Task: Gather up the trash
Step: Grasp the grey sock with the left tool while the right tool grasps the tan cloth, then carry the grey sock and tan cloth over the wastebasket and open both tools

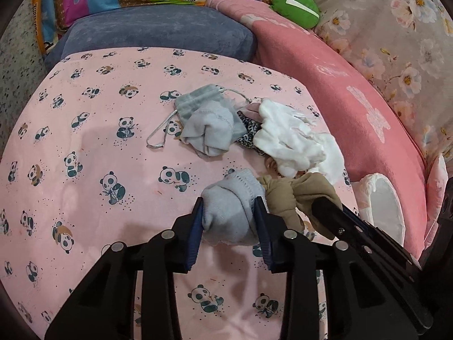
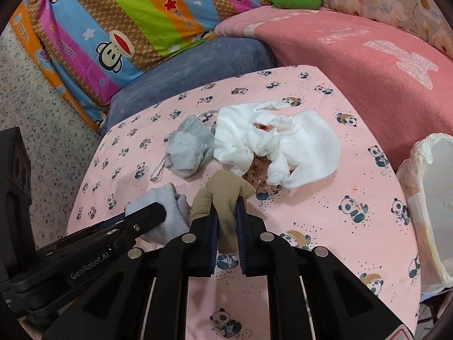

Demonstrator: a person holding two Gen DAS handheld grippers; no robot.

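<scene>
Left tool (image 1: 230, 212) clamped on pale blue sock (image 1: 232, 209); right tool (image 2: 226, 212) clamped on tan sock (image 2: 223, 195). Both socks near bed's (image 1: 85, 141) front edge, touching. White cloth (image 2: 283, 147), grey pouch (image 1: 203, 99) mid-bed.

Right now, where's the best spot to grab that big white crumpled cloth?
Probably the raised crumpled ridge in the middle of the white cloth, coming straight down from above. It lies loose on the panda sheet, so flat edges give little to pinch; folds stand up. Both grippers are busy: left gripper clamps a grey sock, right gripper a tan sock.
</scene>
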